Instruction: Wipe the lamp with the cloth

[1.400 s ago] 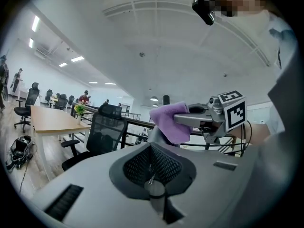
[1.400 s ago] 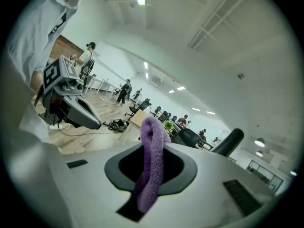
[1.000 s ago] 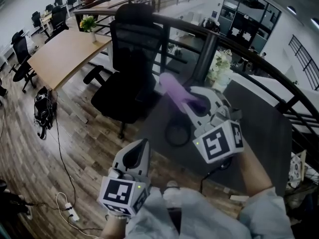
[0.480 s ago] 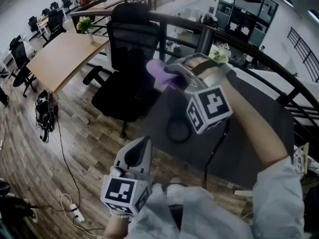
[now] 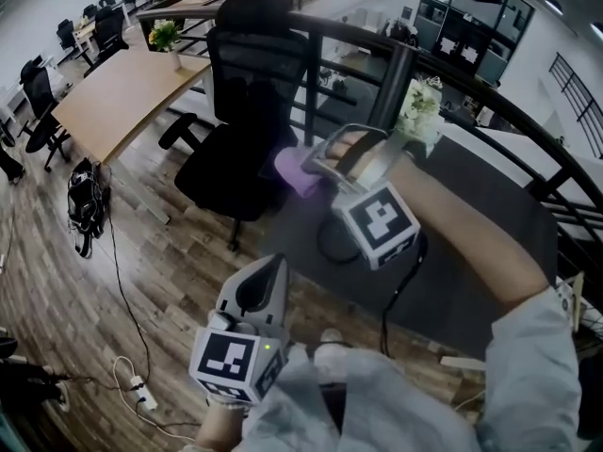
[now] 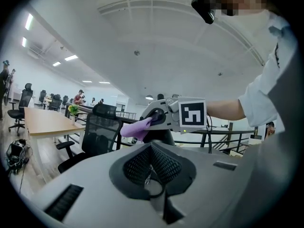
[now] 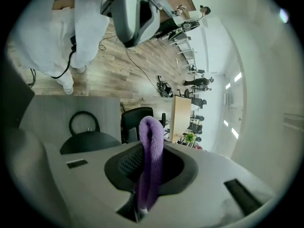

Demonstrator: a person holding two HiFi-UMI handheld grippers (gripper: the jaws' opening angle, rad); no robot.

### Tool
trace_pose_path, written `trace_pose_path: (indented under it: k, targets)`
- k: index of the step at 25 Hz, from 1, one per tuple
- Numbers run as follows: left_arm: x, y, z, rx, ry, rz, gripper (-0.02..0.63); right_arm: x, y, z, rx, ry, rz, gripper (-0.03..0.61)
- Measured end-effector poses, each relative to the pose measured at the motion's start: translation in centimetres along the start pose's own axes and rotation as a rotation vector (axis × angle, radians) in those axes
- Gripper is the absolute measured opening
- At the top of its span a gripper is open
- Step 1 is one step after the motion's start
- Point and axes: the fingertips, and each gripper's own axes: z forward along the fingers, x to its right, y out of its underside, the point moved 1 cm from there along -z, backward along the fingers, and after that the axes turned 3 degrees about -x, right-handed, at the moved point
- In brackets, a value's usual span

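Right gripper holds the purple cloth over the lamp; left gripper hangs empty.

Head view: the right gripper (image 5: 318,163) clamps the cloth (image 5: 297,171) above the lamp (image 5: 330,250), whose black ring lies at the near edge of the grey table (image 5: 471,252); the left gripper (image 5: 262,285) sits low by the person's body, well apart. Left gripper view: its jaws are pressed together with nothing between them. Right gripper view: its jaws pinch the cloth, which stands up as a folded strip, with the lamp's dark dome just to the left.
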Motion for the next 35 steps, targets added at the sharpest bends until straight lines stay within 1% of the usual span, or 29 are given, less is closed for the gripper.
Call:
trace_pose_path:
  k: [3,8,13,19,21,24,26,28,31,35]
  targets:
    - [0.3,0.4,0.4,-0.020,0.007,0.001,0.000,-1.3,-0.7,-0.5,0.016,0.005,-0.006,0.051]
    - [1.1,0.4,1.2,-0.012,0.037,0.017,0.000,-2.5,-1.4,-2.0,0.047,0.011,0.049,0.051]
    - [1.9,0.3,1.8,0.013,0.069,0.021,0.000,-4.6,-2.0,-4.0,0.078,-0.026,0.127,0.051]
    - [3.0,0.4,2.5,-0.002,0.099,0.027,0.000,-6.5,-2.0,-6.6,0.130,-0.065,0.342,0.052]
    - [3.4,0.4,2.7,-0.017,0.106,0.029,0.000,-7.4,-1.6,-7.2,0.127,-0.073,0.397,0.051]
    - [3.8,0.2,3.1,0.000,0.120,0.035,0.000,-8.6,-0.6,-7.9,0.111,-0.078,0.466,0.051]
    - [4.1,0.3,3.2,-0.022,0.122,0.038,0.000,-9.4,0.0,-8.4,0.102,-0.080,0.516,0.051]
    - [4.4,0.3,3.5,-0.020,0.134,0.049,0.000,-10.0,0.7,-9.0,0.096,-0.075,0.574,0.051]
    - [5.0,0.2,4.0,0.008,0.159,0.062,0.000,-10.3,1.8,-9.8,0.094,-0.061,0.662,0.051]
    - [5.6,0.0,4.1,-0.025,0.164,0.068,0.000,-9.7,3.4,-10.9,0.101,-0.012,0.771,0.052]
